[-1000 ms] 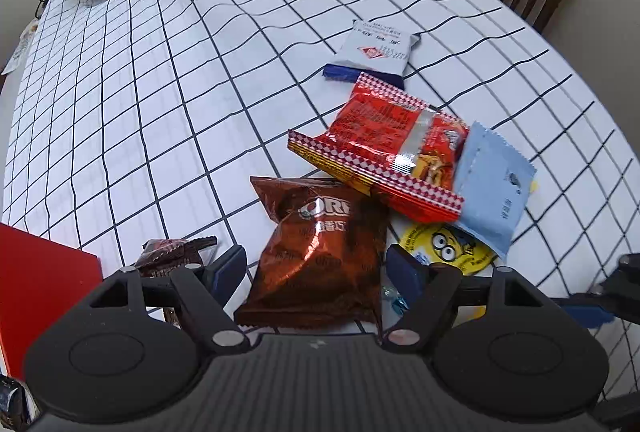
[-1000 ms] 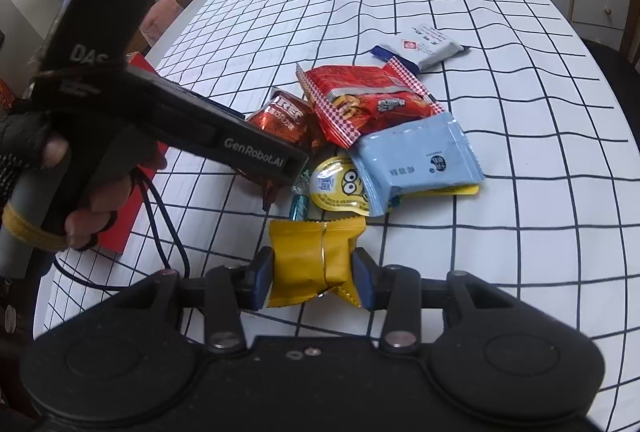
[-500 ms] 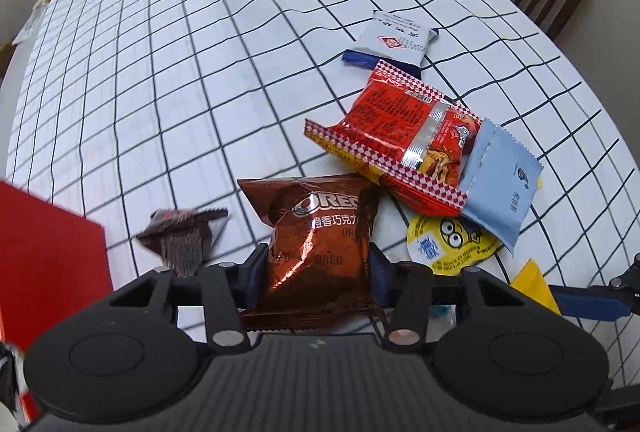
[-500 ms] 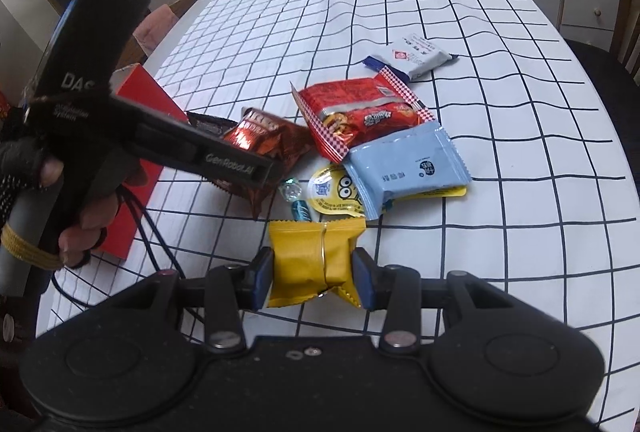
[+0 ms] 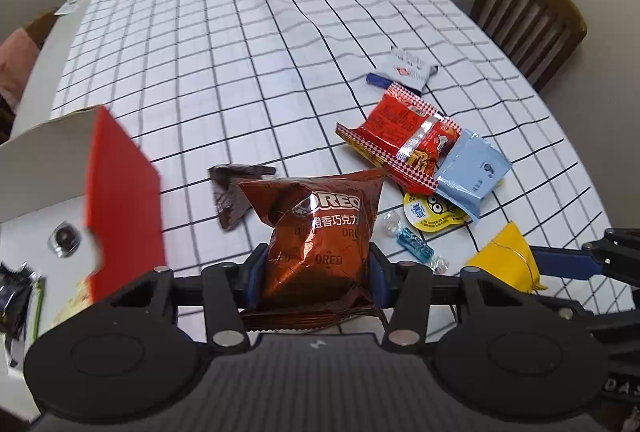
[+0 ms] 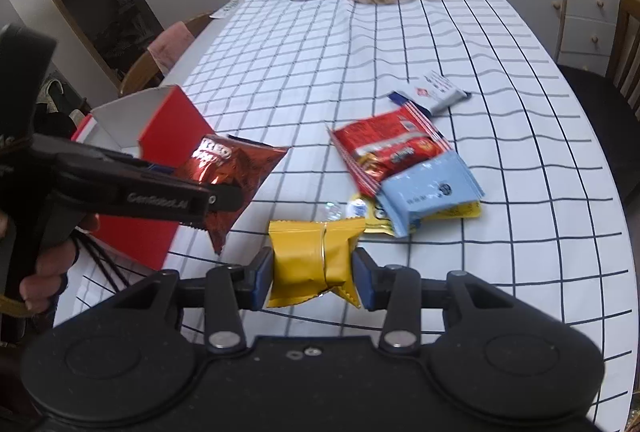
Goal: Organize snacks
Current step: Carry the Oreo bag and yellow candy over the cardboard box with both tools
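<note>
In the left wrist view, the left gripper (image 5: 316,272) holds the brown Oreo bag (image 5: 320,232) between its blue pads, low in the centre of the frame. Its jaws have just been closing, and now they press the bag from both sides. At the left edge stands the red box (image 5: 120,192), open, with white inner walls. The checked tablecloth (image 5: 224,72) is free across the upper middle. On the right lie the red snack pack (image 5: 400,140) and, touching it, the pale blue pack (image 5: 472,172).

In the right wrist view, the right gripper (image 6: 314,276) clamps the yellow packet (image 6: 316,260) at lower centre, the jaws narrow on it. The left gripper with the Oreo bag hangs at the left, just in front of the red box. Much open cloth remains toward the right edge of the table.
</note>
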### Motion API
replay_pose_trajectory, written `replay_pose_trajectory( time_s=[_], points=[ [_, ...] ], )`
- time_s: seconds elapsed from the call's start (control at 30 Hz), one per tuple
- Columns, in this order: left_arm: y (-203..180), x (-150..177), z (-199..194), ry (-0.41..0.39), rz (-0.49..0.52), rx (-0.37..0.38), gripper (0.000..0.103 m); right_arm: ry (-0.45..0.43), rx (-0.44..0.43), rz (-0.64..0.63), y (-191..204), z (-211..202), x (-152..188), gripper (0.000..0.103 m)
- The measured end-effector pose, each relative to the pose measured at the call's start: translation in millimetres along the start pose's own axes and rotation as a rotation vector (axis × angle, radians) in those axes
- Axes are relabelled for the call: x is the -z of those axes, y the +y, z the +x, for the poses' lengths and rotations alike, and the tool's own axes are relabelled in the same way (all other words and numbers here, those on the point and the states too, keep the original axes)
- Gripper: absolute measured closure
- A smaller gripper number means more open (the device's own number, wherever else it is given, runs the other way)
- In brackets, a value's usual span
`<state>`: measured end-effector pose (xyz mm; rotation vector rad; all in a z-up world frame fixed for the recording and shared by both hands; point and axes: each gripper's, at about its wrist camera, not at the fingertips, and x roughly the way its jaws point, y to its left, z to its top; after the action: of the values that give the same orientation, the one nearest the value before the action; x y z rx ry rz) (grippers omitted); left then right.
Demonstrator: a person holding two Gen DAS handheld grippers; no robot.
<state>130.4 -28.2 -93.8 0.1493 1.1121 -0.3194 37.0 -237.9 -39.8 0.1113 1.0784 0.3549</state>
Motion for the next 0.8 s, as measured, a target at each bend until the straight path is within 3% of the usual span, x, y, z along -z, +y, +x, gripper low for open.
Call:
replay_pose_trajectory(
  time_s=[0.43,0.8],
  points=[
    [55.6,30.7,-67.7,-0.079,-0.078,-0.009,0.054,-0.058,-0.027,-0.077,71.4,-7.9,-17.5,0.063],
    [122.9,49.6,-103.8,-0.138,-0.150,-0.040,0.054,-0.068,-0.071,-0.174,142.6,15.1,-39.0,0.063]
  ],
)
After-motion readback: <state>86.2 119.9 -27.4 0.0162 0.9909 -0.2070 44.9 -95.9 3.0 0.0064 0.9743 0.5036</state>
